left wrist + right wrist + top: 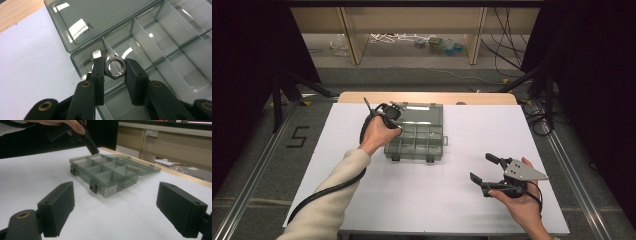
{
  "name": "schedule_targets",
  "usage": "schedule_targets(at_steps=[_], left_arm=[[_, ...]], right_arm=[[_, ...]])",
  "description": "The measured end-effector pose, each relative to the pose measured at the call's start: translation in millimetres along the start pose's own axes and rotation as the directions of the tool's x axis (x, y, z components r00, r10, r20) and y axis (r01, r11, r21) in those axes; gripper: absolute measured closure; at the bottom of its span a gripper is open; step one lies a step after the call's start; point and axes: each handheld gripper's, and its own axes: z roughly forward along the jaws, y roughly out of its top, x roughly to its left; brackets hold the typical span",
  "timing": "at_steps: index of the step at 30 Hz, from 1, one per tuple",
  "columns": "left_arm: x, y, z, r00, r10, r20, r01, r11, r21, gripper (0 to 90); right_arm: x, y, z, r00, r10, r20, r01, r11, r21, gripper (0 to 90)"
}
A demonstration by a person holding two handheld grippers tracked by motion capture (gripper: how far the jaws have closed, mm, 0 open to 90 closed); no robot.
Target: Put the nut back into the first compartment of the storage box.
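A shiny hex nut [108, 68] is clamped between the two black pads of my left gripper [115, 66]. It hangs just above the near-left corner compartment of a smoky clear organiser box [160, 32]. A second nut [96, 54] lies in that corner compartment, partly behind one jaw. From above, the left gripper [388, 114] points down over the box [414, 150] at its far-left corner. My right gripper [482, 167] rests low at the table's front right, with its jaws wide apart and nothing between them. In its own view the right gripper [122, 202] faces the box [110, 182].
The box's lid [424, 111] lies open flat on the far side. A white table sheet [437, 200] covers the table, with a wooden edge [427, 97] at the back. Shelves and cables stand on the floor beyond. Black curtains flank both sides.
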Motion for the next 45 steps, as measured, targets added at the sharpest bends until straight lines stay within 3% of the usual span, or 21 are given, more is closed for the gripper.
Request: schedule_targets(at_steps=[10,13,15,20,26,28,33,38,41,42,44,45], left_arm=[[4.5,-3.1,11.0,0.9992,-0.04,-0.003,0.04,0.9992,0.005,70.2],[6.0,-4.1,11.8,0.9991,-0.042,0.001,0.042,0.9991,0.004,70.2],[6.7,-4.5,12.4,0.9992,-0.041,-0.003,0.041,0.9991,0.007,70.2],[7.1,-5.3,14.7,0.9991,-0.043,-0.003,0.043,0.999,0.011,70.1],[7.2,-5.8,14.6,0.9993,-0.037,-0.003,0.037,0.9993,0.001,70.0],[8.1,-5.4,12.6,0.9992,-0.039,0.004,0.039,0.999,-0.024,68.3],[9.0,-5.0,2.1,0.9993,-0.037,-0.003,0.036,0.9931,-0.112,57.9],[10.2,-6.1,-12.0,0.9999,-0.013,-0.011,0.01,0.9803,-0.197,47.5],[12.7,-8.9,-17.8,0.9998,-0.018,0.008,0.019,0.9746,-0.223,44.0],[14.2,-10.4,-19.6,0.9998,-0.018,0.003,0.018,0.9723,-0.233,42.6],[15.9,-12.5,-22.8,0.9997,-0.026,-0.004,0.024,0.9686,-0.248,39.2],[17.3,-13.9,-25.2,0.9996,-0.029,-0.003,0.027,0.9678,-0.25,38.0]], right_arm=[[0.3,-0.2,0.6,1.0,0.002,-0.005,-0.002,1.0,-0.004,15.9],[0.3,-0.4,0.7,0.9999,0.0,-0.011,0.0,1.0,-0.004,16.0],[1.9,-0.7,0.5,0.9997,0.023,-0.009,-0.023,1.0,0.009,15.9],[0.6,-0.4,0.7,0.9999,0.006,-0.009,-0.006,1.0,-0.001,16.0],[1.8,-0.7,0.4,0.9997,0.022,-0.009,-0.022,1.0,0.009,16.0],[0.6,-0.3,2.3,1.0,0.001,-0.003,-0.001,1.0,-0.009,16.0],[0.8,-0.3,2.3,0.9999,0.001,-0.011,-0.001,1.0,-0.004,15.9],[1.4,-1.2,2.8,0.9984,0.042,-0.038,-0.042,0.999,0.01,15.9],[-0.6,-1.2,3.4,0.9993,0.017,-0.032,-0.017,1.0,0.003,15.9],[0.8,-1.9,3.3,0.998,0.051,-0.037,-0.05,0.999,0.015,15.9],[-2.0,-2.9,4.1,0.9994,0.032,-0.014,-0.032,0.999,-0.015,15.9],[-2.5,-3.3,4.1,0.9989,0.038,-0.026,-0.038,0.999,-0.015,15.9]])
